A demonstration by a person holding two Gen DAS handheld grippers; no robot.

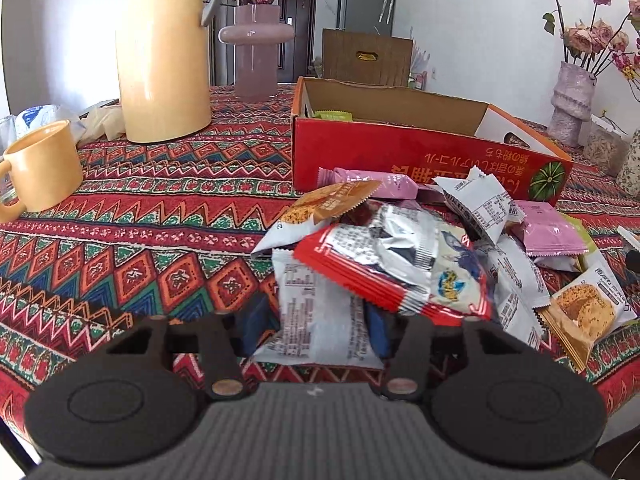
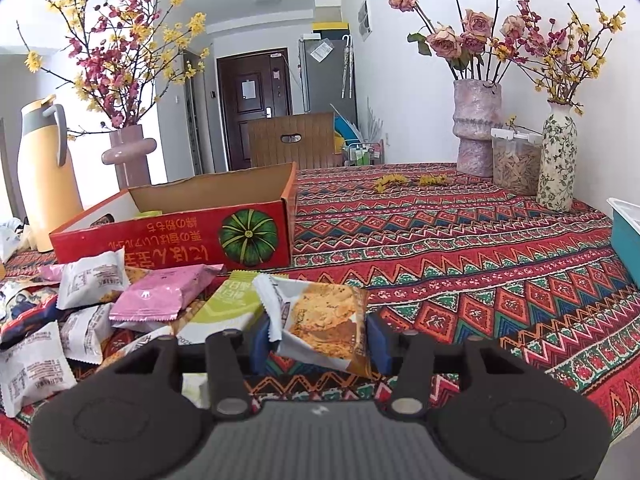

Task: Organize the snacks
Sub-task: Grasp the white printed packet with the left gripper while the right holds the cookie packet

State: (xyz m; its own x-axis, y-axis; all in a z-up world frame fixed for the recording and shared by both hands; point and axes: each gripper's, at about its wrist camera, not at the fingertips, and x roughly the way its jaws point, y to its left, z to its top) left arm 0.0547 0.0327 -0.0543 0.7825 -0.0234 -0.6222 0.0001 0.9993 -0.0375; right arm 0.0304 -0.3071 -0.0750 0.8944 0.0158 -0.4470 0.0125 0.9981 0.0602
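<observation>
A pile of snack packets [image 1: 420, 248] lies on the patterned tablecloth in front of an open red cardboard box [image 1: 420, 156]. My left gripper [image 1: 318, 326] is shut on a white packet with black print [image 1: 316, 312] at the near edge of the pile; a red and silver packet [image 1: 384, 268] rests on it. My right gripper [image 2: 320, 336] is shut on a white packet with a cookie picture [image 2: 324, 320], right of the pile [image 2: 80, 312]. The red box [image 2: 180, 236] stands behind, with a green packet [image 2: 150, 213] inside.
A yellow thermos jug [image 1: 164, 52], a yellow mug [image 1: 40, 168] and a pink vase [image 1: 256, 52] stand at the left. Vases with flowers [image 2: 476, 128], a floral bottle vase [image 2: 558, 160], a jar [image 2: 516, 164] and a teal container [image 2: 626, 232] stand at the right.
</observation>
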